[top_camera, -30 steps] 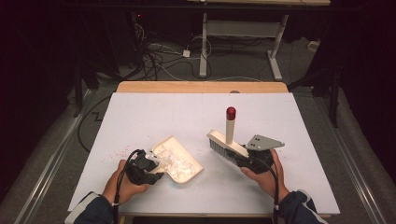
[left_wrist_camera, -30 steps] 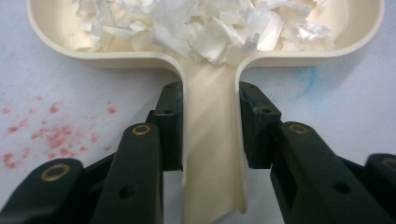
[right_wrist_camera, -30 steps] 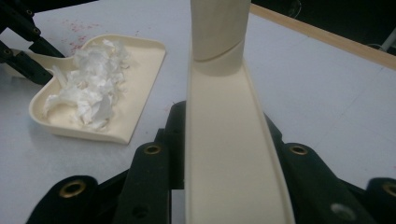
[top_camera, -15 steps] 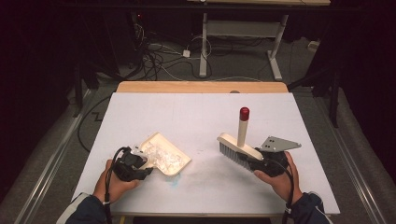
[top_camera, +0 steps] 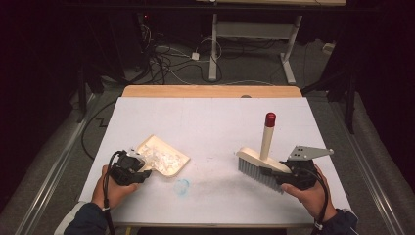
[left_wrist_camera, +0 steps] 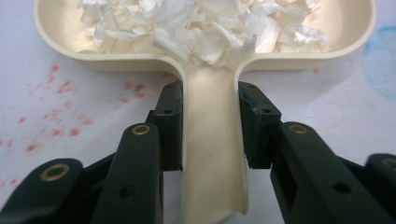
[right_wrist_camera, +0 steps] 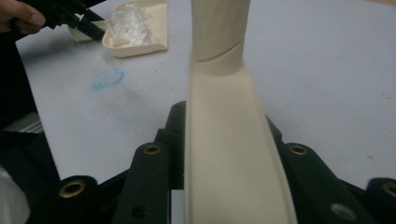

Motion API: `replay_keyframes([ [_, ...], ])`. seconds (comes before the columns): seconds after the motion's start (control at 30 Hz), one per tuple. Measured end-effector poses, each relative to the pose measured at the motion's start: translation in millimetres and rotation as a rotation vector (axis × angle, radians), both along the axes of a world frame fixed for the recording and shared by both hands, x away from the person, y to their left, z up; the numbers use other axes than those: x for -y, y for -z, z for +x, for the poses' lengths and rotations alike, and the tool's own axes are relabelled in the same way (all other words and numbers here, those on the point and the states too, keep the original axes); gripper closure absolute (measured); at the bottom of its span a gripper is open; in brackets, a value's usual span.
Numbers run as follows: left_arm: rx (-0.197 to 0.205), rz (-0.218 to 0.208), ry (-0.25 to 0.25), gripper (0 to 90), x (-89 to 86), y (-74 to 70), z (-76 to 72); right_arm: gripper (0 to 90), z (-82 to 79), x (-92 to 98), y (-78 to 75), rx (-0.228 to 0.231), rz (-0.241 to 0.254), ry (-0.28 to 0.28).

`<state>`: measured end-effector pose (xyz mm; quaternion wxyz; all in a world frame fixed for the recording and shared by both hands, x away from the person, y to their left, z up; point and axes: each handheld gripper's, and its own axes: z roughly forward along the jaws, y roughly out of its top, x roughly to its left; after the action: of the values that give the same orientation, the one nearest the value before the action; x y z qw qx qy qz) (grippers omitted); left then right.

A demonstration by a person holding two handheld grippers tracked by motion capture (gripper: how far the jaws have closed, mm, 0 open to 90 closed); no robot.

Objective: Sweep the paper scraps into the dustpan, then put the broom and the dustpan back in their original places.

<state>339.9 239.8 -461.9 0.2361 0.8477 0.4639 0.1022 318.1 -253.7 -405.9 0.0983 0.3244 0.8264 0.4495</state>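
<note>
I find the paper scraps [left_wrist_camera: 205, 28] collected in the dustpan [top_camera: 161, 157], whose handle my left gripper [top_camera: 128, 169] pinches, my right gripper [top_camera: 293, 176] clamps the brush [top_camera: 259, 164], and apparently only emptying remains.

Cream dustpan [top_camera: 164, 157] heaped with white paper shreds [left_wrist_camera: 205, 28] at table's left; cream, red-tipped brush [top_camera: 262, 159] well apart, right.

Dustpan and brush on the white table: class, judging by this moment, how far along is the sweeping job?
Done: the white paper scraps sit piled in the dustpan; the table shows no loose scraps, just a blue smudge. In hand: the left gripper clamps the dustpan's handle, and the right gripper clamps the brush, held apart from the pan. Left: probably emptying the pan and setting both tools down.
</note>
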Motion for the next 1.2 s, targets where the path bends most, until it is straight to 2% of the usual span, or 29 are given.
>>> replay_keyframes([
  [0.13,0.006,-0.003,-0.057,63.7,-6.6,0.5,4.8,67.6,2.6,5.4,-1.3,-0.101,0.014,-0.028],
  [0.3,0.012,-0.009,-0.133,63.7,-11.0,3.3,15.6,67.6,11.1,9.9,-3.4,-0.15,-0.023,-0.04],
  [0.4,0.004,-0.027,-0.173,63.7,-7.9,8.3,20.1,67.7,23.4,10.0,-1.2,-0.194,-0.04,-0.045],
  [0.47,0.012,-0.043,-0.201,60.4,-3.8,9.3,21.5,67.7,38.0,9.9,5.0,-0.232,-0.036,-0.056],
  [0.5,0.011,-0.041,-0.199,57.2,-2.1,9.2,21.9,67.7,45.2,10.4,7.7,-0.251,-0.04,-0.056],
  [0.57,0.01,-0.051,-0.195,53.8,3.0,9.5,21.7,67.7,55.4,10.6,9.8,-0.256,-0.065,-0.039],
  [0.6,0.011,-0.054,-0.198,51.4,5.4,9.8,21.2,67.5,60.0,11.5,10.2,-0.276,-0.063,-0.035],
  [0.67,0.01,-0.063,-0.186,46.8,9.8,10.0,19.0,66.5,69.0,14.1,11.5,-0.285,-0.056,-0.025],
  [0.8,0.014,-0.057,-0.143,42.8,17.5,10.3,14.1,63.2,85.0,18.9,15.9,-0.278,-0.068,0.03],
  [0.87,0.015,-0.057,-0.123,42.8,19.8,10.3,12.6,62.3,91.0,22.3,19.0,-0.287,-0.033,0.049],
  [0.97,0.032,-0.055,-0.117,41.8,21.3,10.5,12.0,61.4,96.9,26.9,23.5,-0.296,0.008,0.054],
  [1.0,0.026,-0.054,-0.112,41.8,20.7,10.4,12.6,60.8,98.1,28.1,24.5,-0.303,0.013,0.06],
  [1.13,0.032,-0.049,-0.105,44.1,20.3,10.5,11.9,59.2,100.4,31.2,26.5,-0.299,0.019,0.082],
  [1.2,0.033,-0.045,-0.1,44.0,20.5,10.9,11.0,56.7,99.4,32.8,26.2,-0.278,0.009,0.104],
])
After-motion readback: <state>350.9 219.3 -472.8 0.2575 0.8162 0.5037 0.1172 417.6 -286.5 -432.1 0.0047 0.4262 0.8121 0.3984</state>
